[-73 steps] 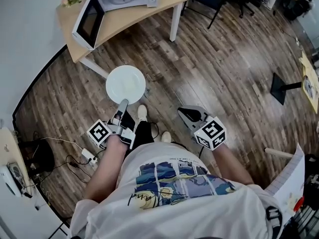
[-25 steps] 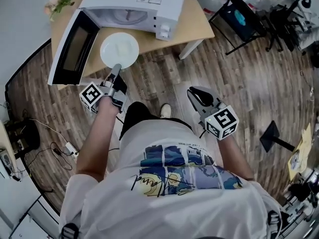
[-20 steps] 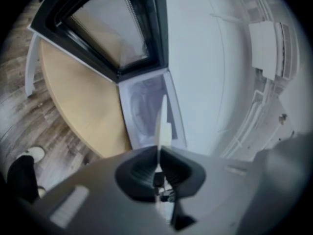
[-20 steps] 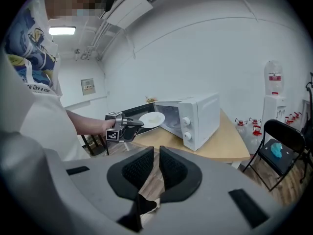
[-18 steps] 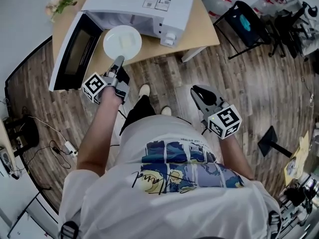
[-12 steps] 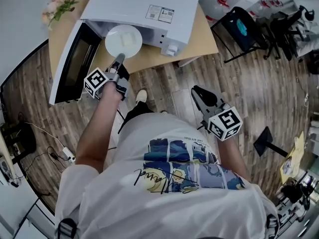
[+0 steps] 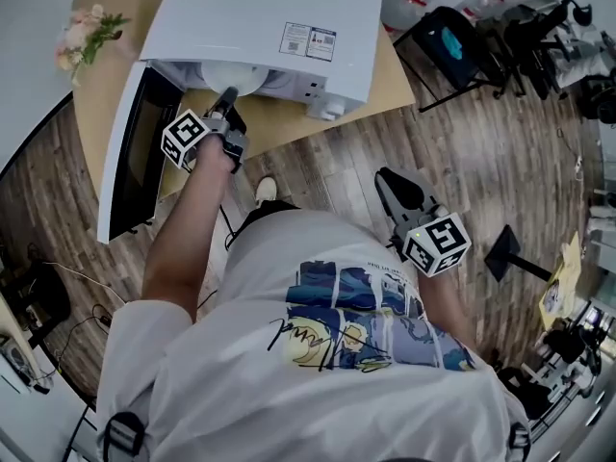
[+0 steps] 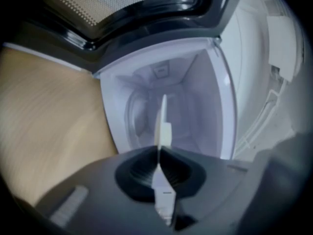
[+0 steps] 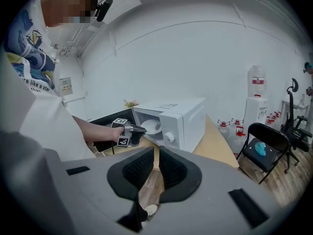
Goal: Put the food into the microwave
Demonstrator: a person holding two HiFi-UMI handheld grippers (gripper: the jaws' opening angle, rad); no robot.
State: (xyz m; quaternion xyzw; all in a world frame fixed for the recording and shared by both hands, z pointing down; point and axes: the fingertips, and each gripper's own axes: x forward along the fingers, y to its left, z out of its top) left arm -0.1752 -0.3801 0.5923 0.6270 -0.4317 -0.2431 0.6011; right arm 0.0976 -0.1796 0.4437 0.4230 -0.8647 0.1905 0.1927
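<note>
A white microwave (image 7: 269,22) stands on a tan table (image 7: 274,118), its dark door (image 7: 135,152) swung open to the left. My left gripper (image 7: 227,97) is shut on the near rim of a white plate (image 7: 234,75), which sits half inside the microwave's mouth. In the left gripper view the plate (image 8: 161,124) shows edge-on between the pads, a pale piece of food on it, with the white cavity (image 8: 186,106) right behind. My right gripper (image 7: 397,189) hangs over the wood floor to the right, shut and empty. The right gripper view shows the microwave (image 9: 178,119) and the left gripper (image 9: 133,132) from the side.
Pink flowers (image 7: 82,37) stand at the table's far left corner. A black chair (image 7: 443,41) with a teal object, more chairs and water bottles (image 9: 254,82) are to the right. A black stand base (image 7: 505,253) lies on the floor at right; cables (image 7: 58,306) lie left.
The person has stepped up to the table. My left gripper has carried the plate forward from in front of the microwave into its opening. The right gripper stays low at the right.
</note>
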